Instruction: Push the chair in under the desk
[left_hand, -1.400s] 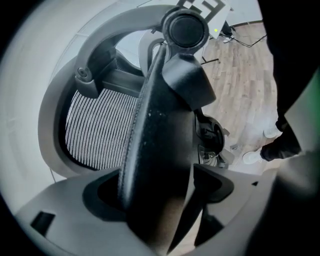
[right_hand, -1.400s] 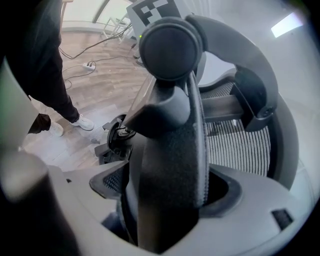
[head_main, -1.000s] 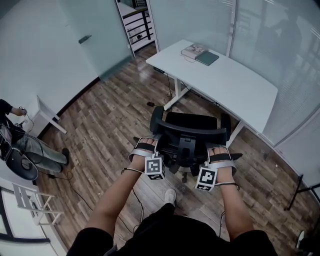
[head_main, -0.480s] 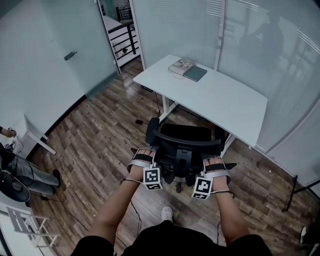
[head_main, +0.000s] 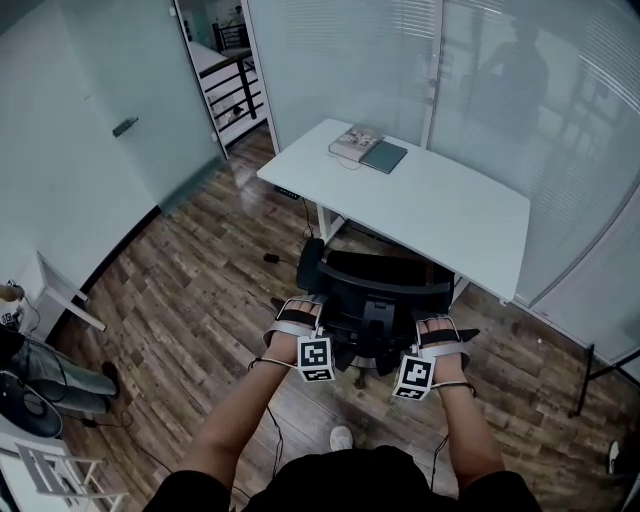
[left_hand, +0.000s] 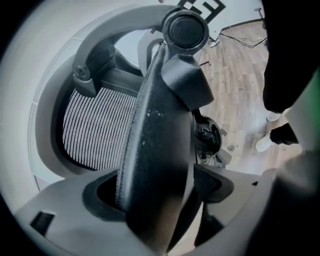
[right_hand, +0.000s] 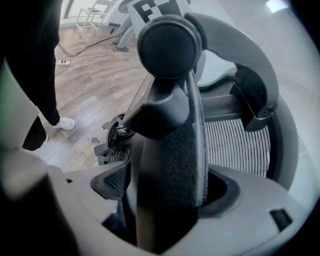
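**Grippers.** The left gripper (head_main: 297, 310) was clamped on one upright side edge of the chair (head_main: 385, 275) back, and the padded rim filled the gap between its jaws. The right gripper (head_main: 437, 325) was clamped the same way on the opposite side edge, at a matching height. Both sets of jaws stood wide only because the rim is thick. Neither was empty.

**Chair.** It stood on the near side of the desk (head_main: 440, 205), roughly square to the desk's long edge. The front of the seat was at or just beneath that edge. The backrest and base were out in front of the desk. How far the seat had passed under could not be confirmed from the head view.

**Surroundings.** A white desk leg (head_main: 325, 222) stood at the end on the left gripper's side. Books (head_main: 370, 150) lay on the desk's far corner, well away from the chair.

**Assessment.** The push appeared to be under way and not complete.

**Recommendations for the push:**
- Apply equal force through both grips so the chair runs straight into the opening between the desk's supports.
- Drive level towards the desk rather than downward, since the back may recline under load.
- Watch the armrests against the desk's edge.
- Slow as the backrest nears that edge, and hold the grip until it is there.
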